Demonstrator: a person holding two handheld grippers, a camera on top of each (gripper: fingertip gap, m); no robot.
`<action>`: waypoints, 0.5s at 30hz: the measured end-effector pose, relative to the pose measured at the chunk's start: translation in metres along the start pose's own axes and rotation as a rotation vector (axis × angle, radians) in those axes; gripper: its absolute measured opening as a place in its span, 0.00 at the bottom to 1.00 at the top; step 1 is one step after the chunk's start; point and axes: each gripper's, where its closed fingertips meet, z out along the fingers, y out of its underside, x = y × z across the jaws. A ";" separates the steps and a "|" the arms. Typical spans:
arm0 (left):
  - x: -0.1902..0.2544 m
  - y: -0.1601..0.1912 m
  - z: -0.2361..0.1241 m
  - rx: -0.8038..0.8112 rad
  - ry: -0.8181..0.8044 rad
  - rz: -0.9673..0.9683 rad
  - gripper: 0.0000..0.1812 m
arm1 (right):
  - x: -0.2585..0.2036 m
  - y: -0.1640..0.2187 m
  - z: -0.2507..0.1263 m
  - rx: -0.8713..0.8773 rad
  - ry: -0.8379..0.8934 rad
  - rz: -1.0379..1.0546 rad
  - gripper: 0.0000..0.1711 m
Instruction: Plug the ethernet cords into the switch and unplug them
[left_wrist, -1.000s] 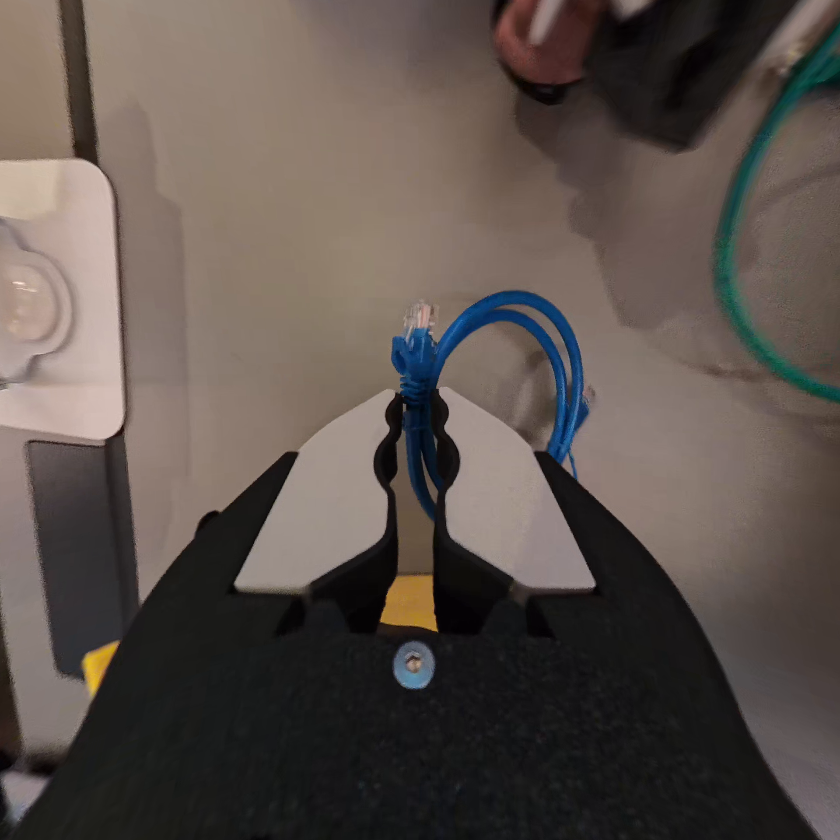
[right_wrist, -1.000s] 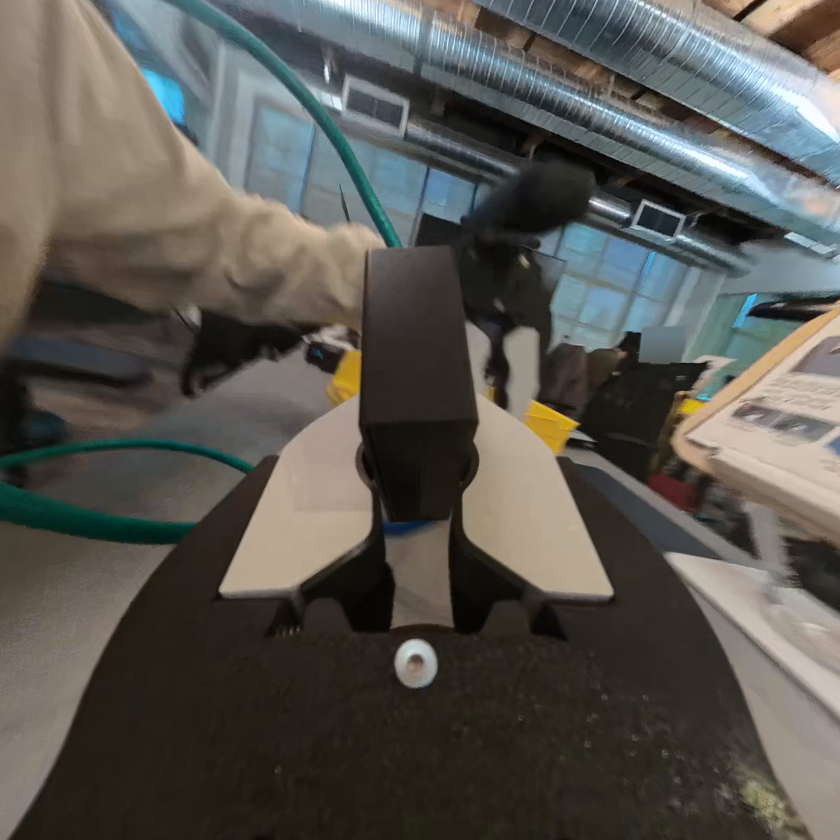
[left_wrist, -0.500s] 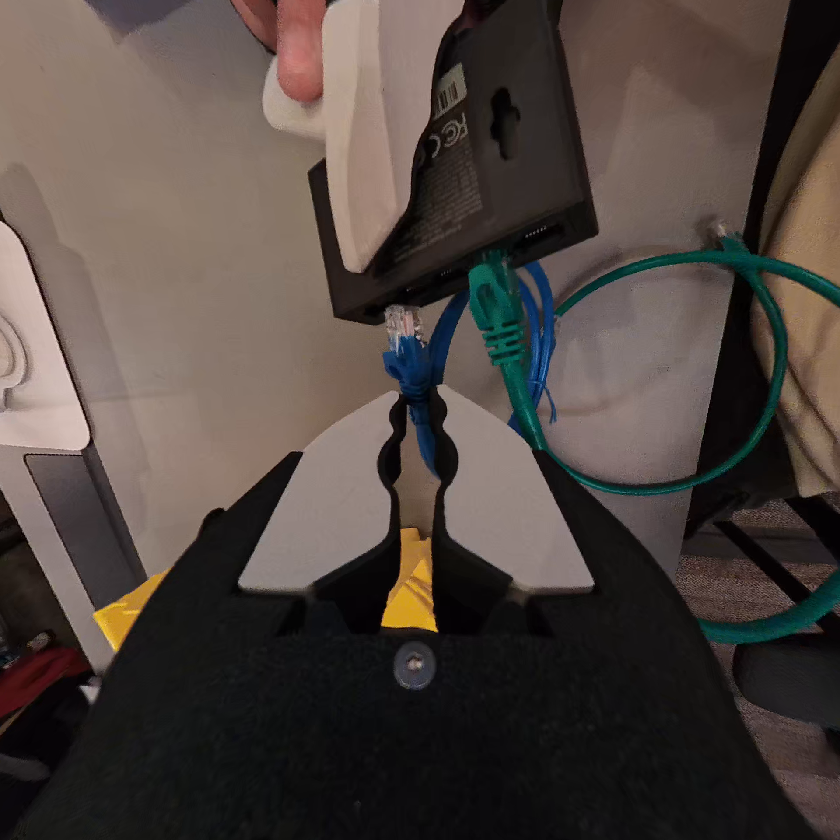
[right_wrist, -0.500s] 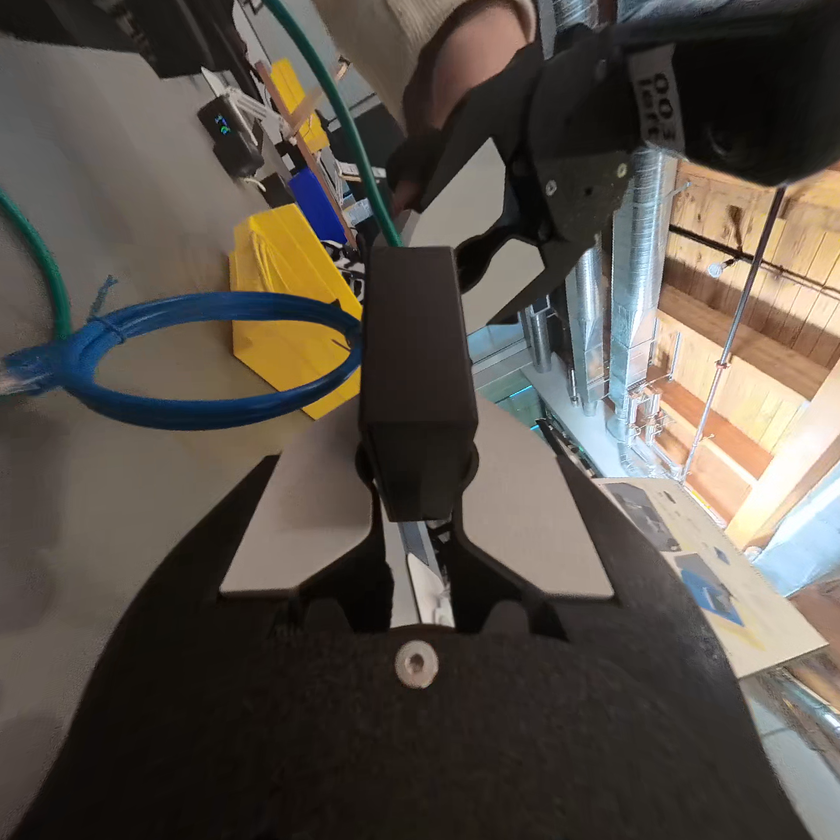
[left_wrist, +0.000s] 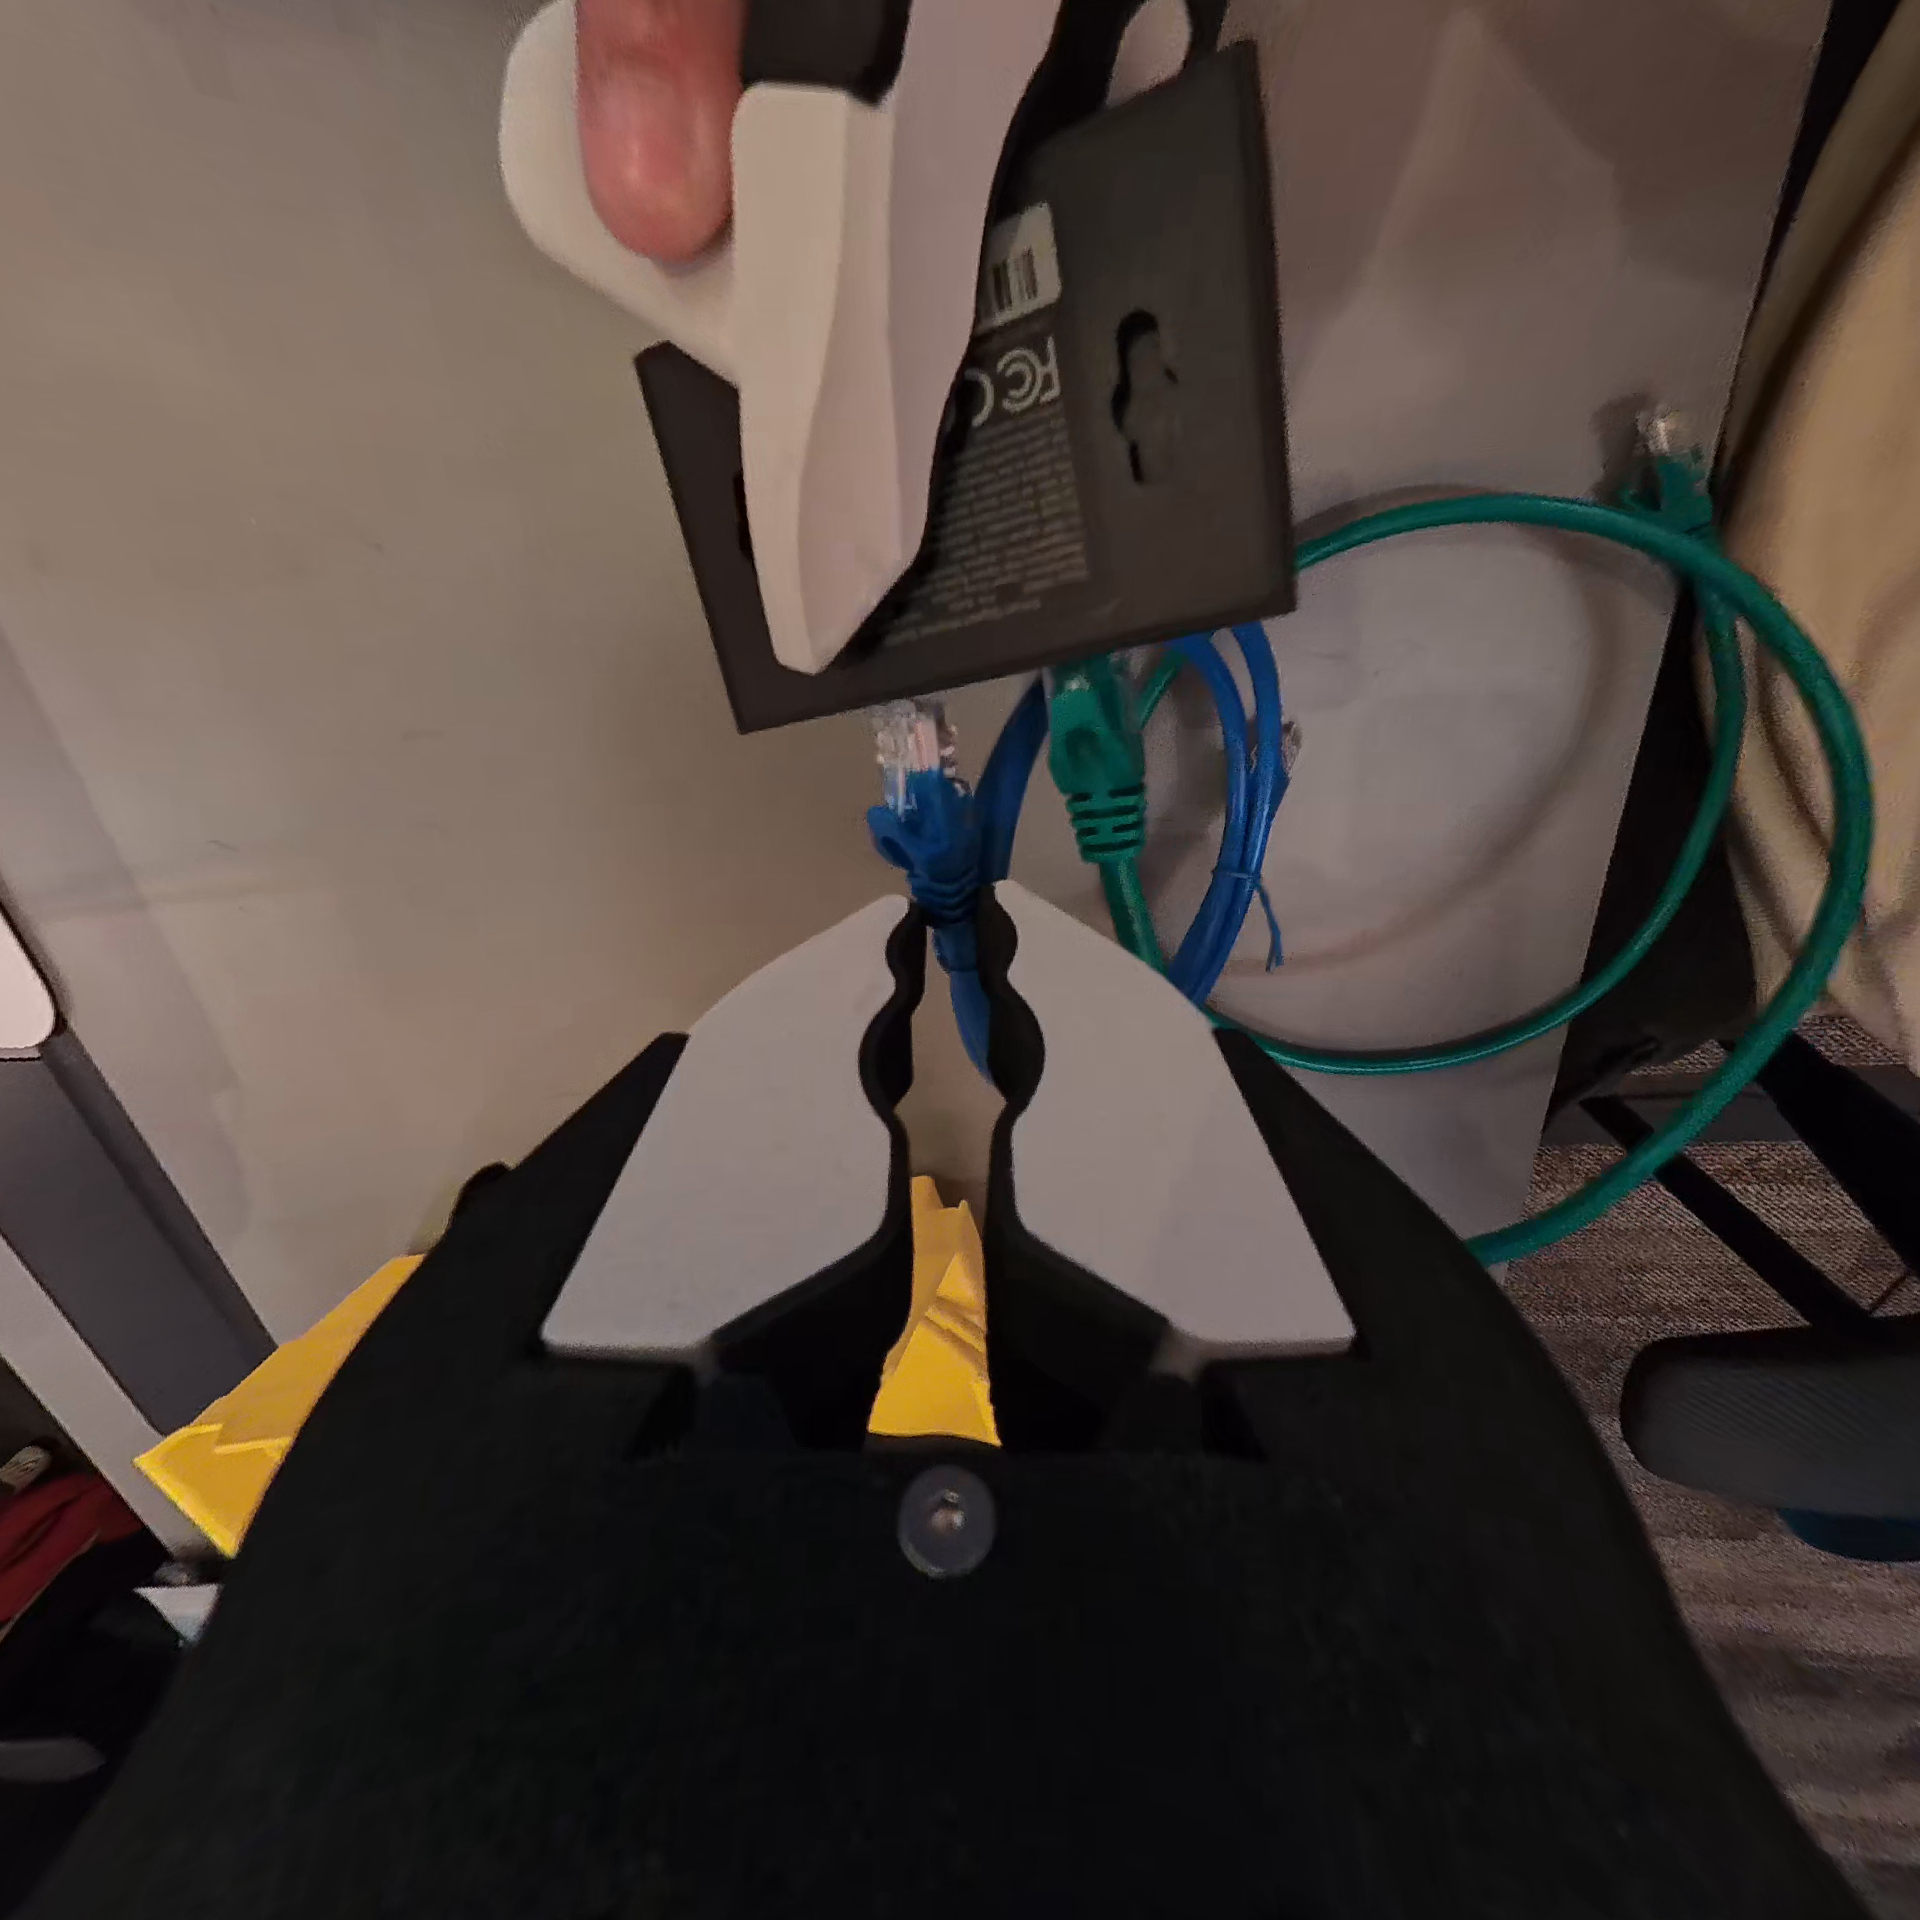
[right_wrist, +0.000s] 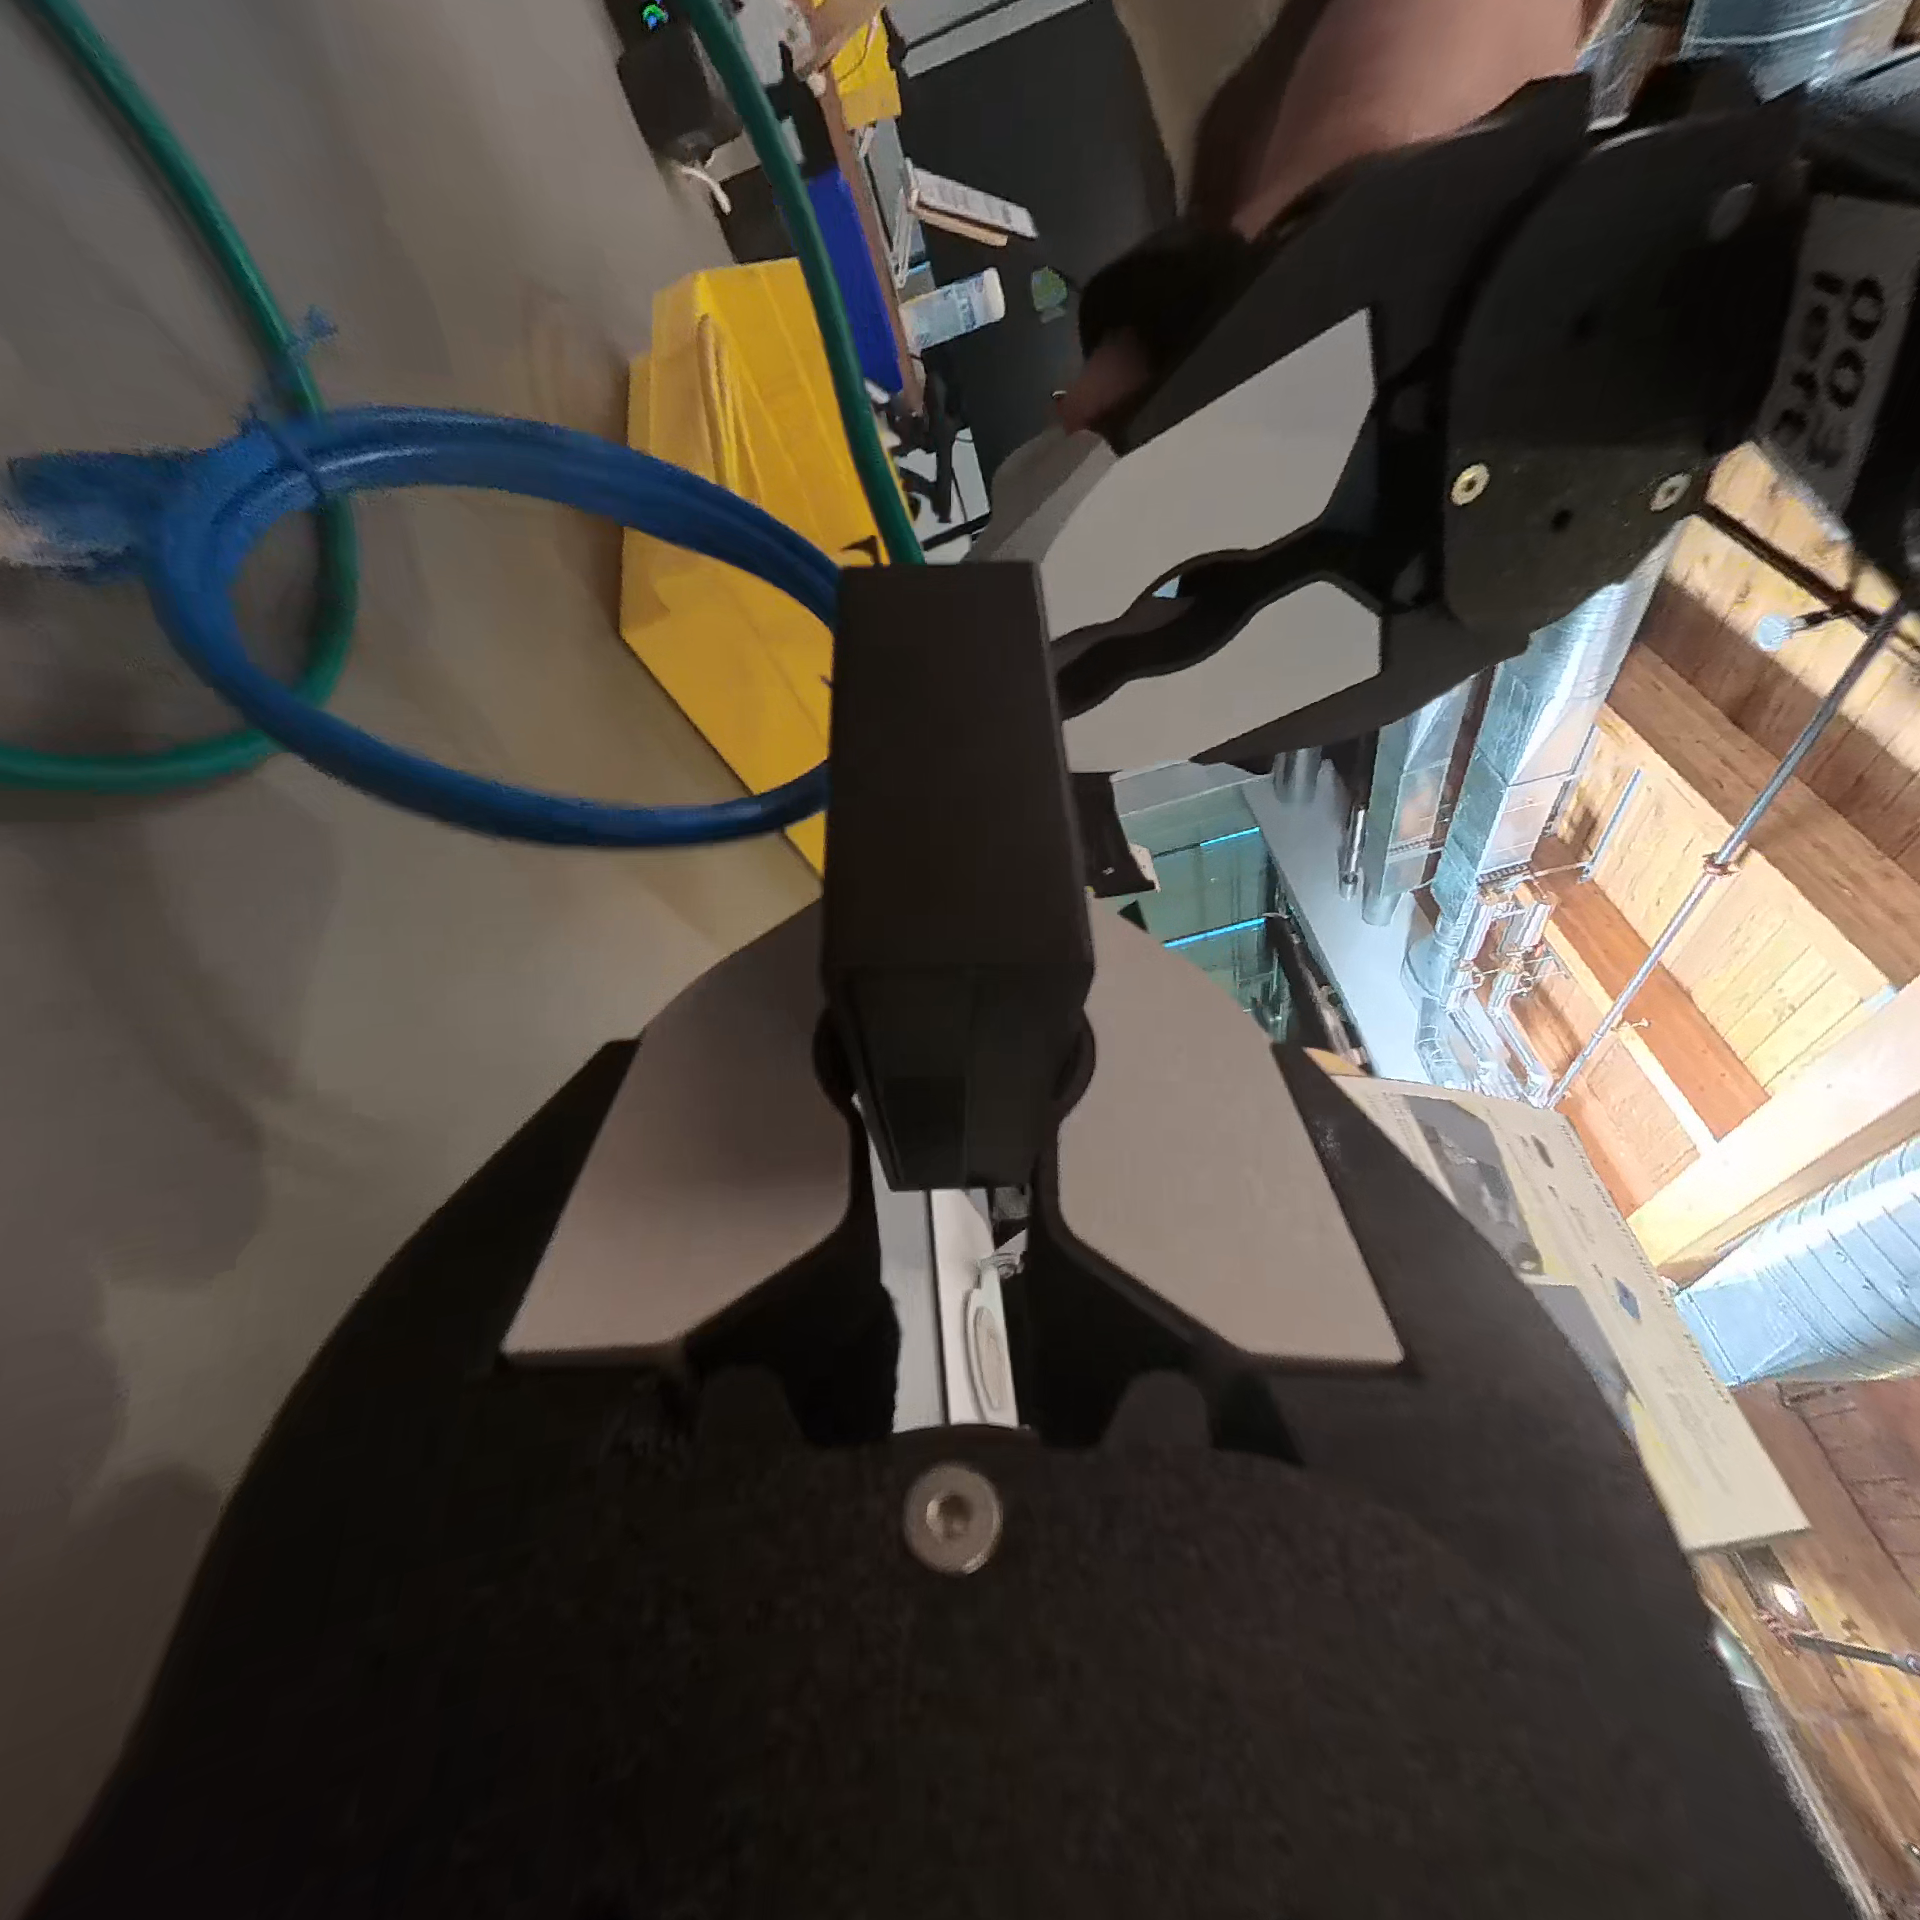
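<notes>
Jaws clamp blue cord (left_wrist: 951, 894) (left) and switch (right_wrist: 951, 831) (right), plug just under switch.

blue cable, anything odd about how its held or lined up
Slightly. The left gripper pinches the blue cable behind its boot, and the clear plug leans left, tilted against the switch edge. Its coil is still tied.
</notes>
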 end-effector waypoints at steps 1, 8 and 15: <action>0.001 -0.001 0.001 0.002 0.005 0.000 0.05 | -0.002 0.001 0.001 -0.005 -0.008 0.002 0.18; 0.000 0.004 0.012 -0.047 -0.001 0.016 0.05 | -0.008 0.002 0.003 -0.008 -0.031 0.021 0.18; 0.002 0.018 0.048 0.002 0.211 -0.102 0.05 | -0.024 0.006 0.002 0.006 -0.117 0.054 0.18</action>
